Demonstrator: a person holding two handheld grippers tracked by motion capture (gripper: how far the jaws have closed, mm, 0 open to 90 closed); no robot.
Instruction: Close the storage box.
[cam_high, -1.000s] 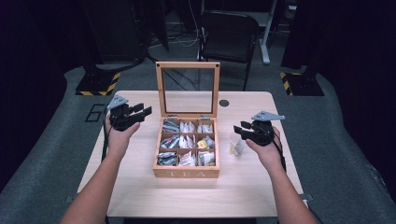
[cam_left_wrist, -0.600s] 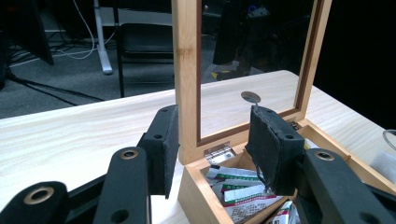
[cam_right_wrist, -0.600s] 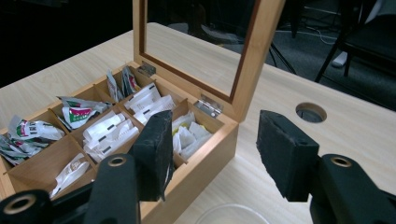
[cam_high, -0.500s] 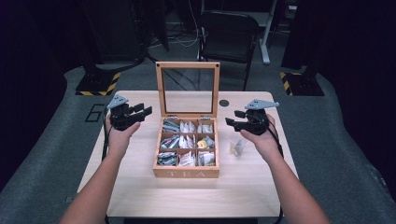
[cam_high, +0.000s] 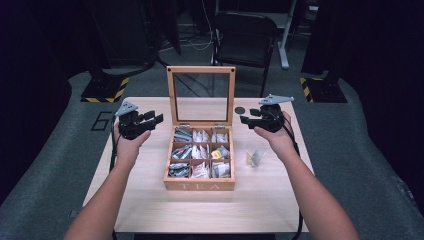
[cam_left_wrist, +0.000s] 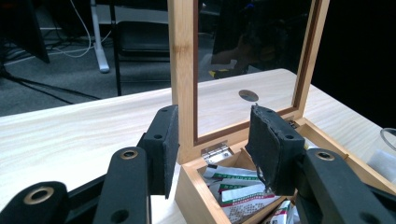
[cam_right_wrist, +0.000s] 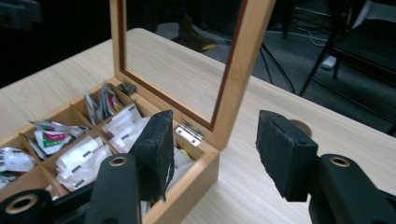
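On the light wooden table (cam_high: 150, 200) I am looking at a wooden tea box (cam_high: 200, 184) sitting near the middle, its glass-paned lid (cam_high: 201, 95) standing upright at the far edge and its nine compartments holding tea packets (cam_high: 200, 152). At the left rear corner of the box I am holding the left gripper (cam_high: 154, 120) off the tabletop, its jaws standing apart with nothing clamped between them; in the left gripper view the lid's near upright post (cam_left_wrist: 181, 70) is rising in the gap between the two pads, close to the left pad, and I cannot tell whether that pad is touching it. At the right rear corner I am holding the right gripper (cam_high: 245, 120) level with the lower part of the lid, jaws likewise apart and gripping nothing (they have just been opening wider); in the right gripper view the lid's other post (cam_right_wrist: 243, 60) is standing between the pads (cam_right_wrist: 156, 149), apart from both. Beside the box on its right a small clear cup (cam_high: 255, 156) is sitting on the table, just below my right hand (cam_high: 275, 137). Behind the right gripper a dark round disc (cam_high: 240, 109) is lying on the tabletop.
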